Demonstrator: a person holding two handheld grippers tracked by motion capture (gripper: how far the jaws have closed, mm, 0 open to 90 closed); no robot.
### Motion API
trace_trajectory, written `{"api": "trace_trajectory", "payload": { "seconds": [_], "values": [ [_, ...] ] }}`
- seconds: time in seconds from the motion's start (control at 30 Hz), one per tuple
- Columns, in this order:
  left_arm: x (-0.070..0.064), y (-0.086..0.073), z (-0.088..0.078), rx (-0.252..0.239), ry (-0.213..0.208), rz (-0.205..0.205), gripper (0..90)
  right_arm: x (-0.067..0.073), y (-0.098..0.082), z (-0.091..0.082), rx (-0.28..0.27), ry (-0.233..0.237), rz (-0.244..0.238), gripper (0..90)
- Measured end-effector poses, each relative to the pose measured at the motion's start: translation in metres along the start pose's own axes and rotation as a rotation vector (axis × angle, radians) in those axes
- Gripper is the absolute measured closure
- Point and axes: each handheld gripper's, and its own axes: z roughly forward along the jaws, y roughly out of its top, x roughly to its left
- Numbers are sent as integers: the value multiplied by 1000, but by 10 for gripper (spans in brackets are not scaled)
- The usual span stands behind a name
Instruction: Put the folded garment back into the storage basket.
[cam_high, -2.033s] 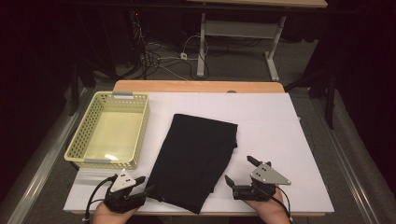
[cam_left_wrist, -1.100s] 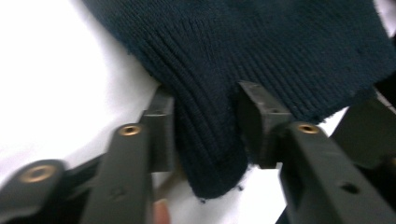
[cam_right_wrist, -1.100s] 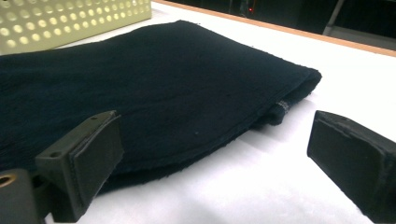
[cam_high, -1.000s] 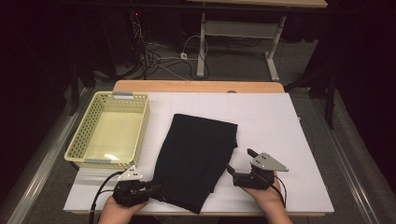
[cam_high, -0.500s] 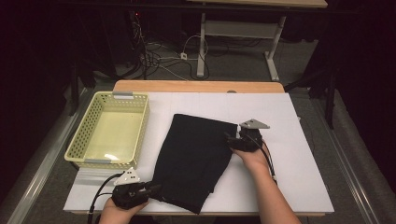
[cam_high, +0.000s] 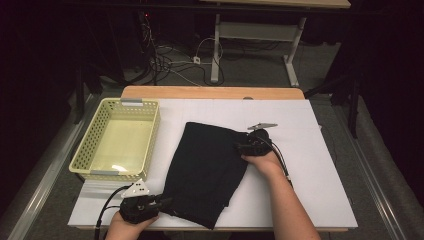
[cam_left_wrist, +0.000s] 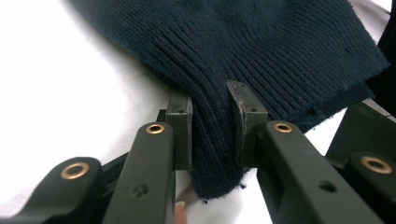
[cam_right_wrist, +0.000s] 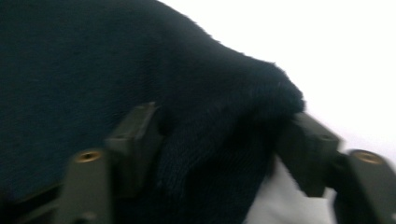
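Left gripper (cam_left_wrist: 208, 126) pinches a fold of the ribbed dark knit garment (cam_high: 210, 170); right gripper (cam_right_wrist: 224, 154), jaws wide, straddles its fuzzy edge.

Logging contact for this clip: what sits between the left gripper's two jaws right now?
A bunched fold of the dark knit garment sits between the left gripper jaws, touching both, as the left gripper view shows. In the high view that is its near-left corner.

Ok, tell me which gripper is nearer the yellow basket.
Left. The left gripper sits just below the yellow basket's near edge, pinching the dark knit cloth; the right gripper is farther, across the cloth at its far right edge.
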Motion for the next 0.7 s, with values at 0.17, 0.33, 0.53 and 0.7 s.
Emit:
{"api": "trace_trajectory", "payload": {
  "seconds": [0.17,0.33,0.53,0.7],
  "values": [
    [-1,1,0,8,8,-3,716,-1,-1,-1,-3,72,2,618],
    [-5,2,0,15,33,10,716,-3,-2,-1,-9,127,23,718],
    [-8,4,0,24,52,16,717,-2,-6,-2,-40,134,6,770],
    [-10,6,0,40,68,21,718,2,-8,-3,-59,103,-32,782]
  ]
}}
